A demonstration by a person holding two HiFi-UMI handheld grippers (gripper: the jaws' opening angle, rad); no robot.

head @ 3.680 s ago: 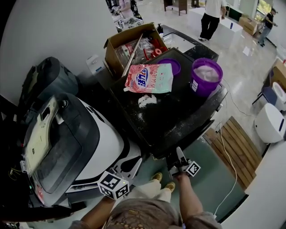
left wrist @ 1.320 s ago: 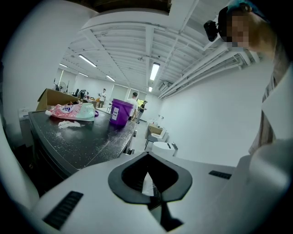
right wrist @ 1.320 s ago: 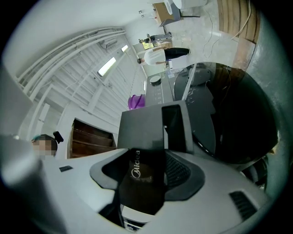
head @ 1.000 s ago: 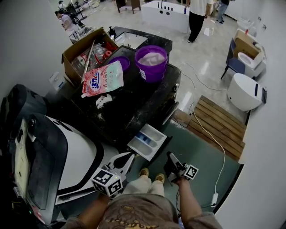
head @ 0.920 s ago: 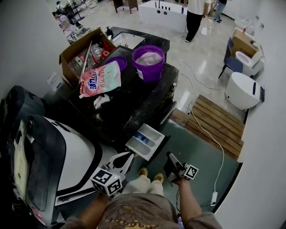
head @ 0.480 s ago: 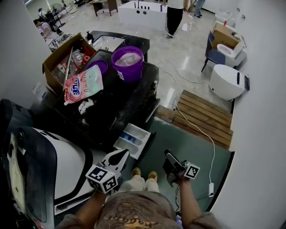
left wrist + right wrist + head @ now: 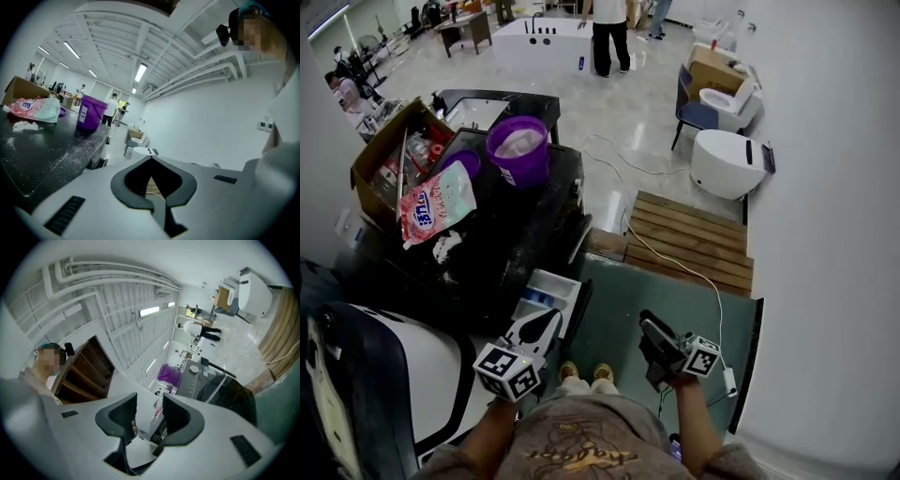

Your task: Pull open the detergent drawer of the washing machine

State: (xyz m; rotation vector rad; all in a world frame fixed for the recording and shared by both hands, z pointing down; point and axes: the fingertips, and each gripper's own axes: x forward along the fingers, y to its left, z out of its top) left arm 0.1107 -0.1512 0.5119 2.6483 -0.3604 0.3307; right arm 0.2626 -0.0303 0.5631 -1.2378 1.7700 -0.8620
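Observation:
The washing machine (image 7: 492, 246) has a black, powder-dusted top. Its white detergent drawer (image 7: 546, 289) sticks out of the front, open. My left gripper (image 7: 546, 320) hovers just below and in front of the drawer without touching it. In the left gripper view the left gripper (image 7: 151, 159) is shut, its tips meeting on nothing. My right gripper (image 7: 646, 324) hangs over the green floor mat (image 7: 623, 300), right of the drawer. Seen in its own view, the right gripper (image 7: 149, 401) is open with a narrow empty gap, facing the machine's control panel (image 7: 194, 376).
A purple bucket (image 7: 517, 150), a pink detergent bag (image 7: 436, 202) and a cardboard box (image 7: 382, 155) sit on and behind the machine. A wooden pallet (image 7: 689, 239), a white toilet (image 7: 727, 161) and a floor cable lie right. A white appliance (image 7: 412, 375) stands left.
The drawer, closed in the earliest frame, stands pulled out. Over the last second the head view has swung right; both grippers have drawn back from the drawer, and the right one has lifted and rolled.

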